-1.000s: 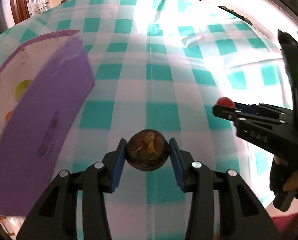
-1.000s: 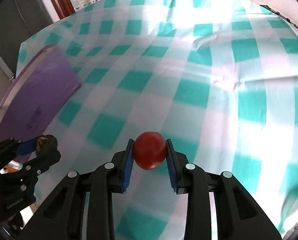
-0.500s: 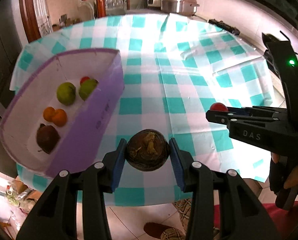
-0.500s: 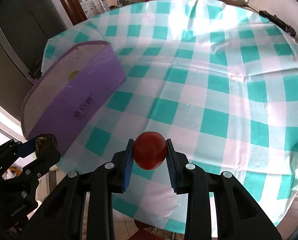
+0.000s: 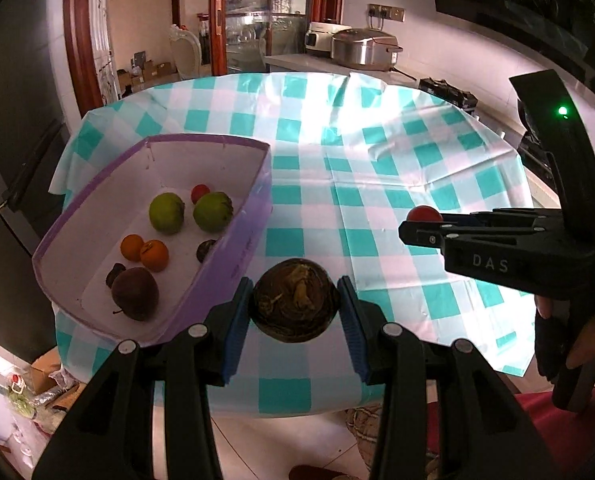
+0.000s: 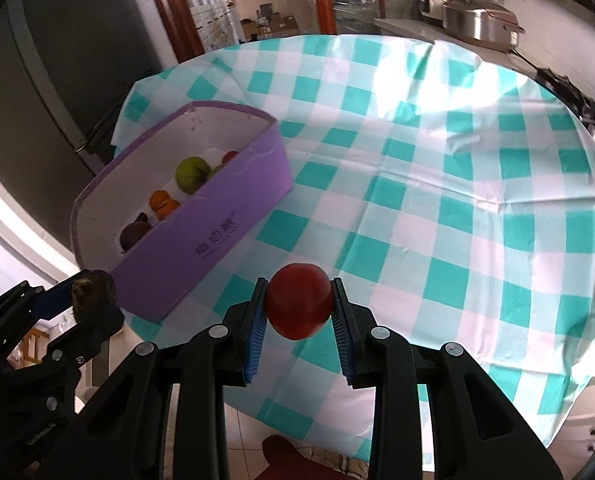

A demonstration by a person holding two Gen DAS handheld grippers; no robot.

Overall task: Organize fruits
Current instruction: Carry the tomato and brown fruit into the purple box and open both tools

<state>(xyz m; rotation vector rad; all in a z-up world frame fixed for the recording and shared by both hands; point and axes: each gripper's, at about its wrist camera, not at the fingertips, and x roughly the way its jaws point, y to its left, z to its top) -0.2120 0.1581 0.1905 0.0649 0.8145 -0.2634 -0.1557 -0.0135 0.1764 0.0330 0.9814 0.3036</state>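
While the purple box (image 5: pixel 233 256) lies at the counter's left, long axis running near to far, the left tool (image 5: pixel 295 308) grips a brown fruit (image 5: pixel 295 306). The right tool (image 6: pixel 299 308) clamps a red fruit (image 6: pixel 298 306).

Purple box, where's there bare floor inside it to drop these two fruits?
The far end of the box is bare, between the back wall and the green fruits. A smaller patch lies along the near right wall, beside the dark fruit. The middle is crowded: oranges, green fruits and a small red one.
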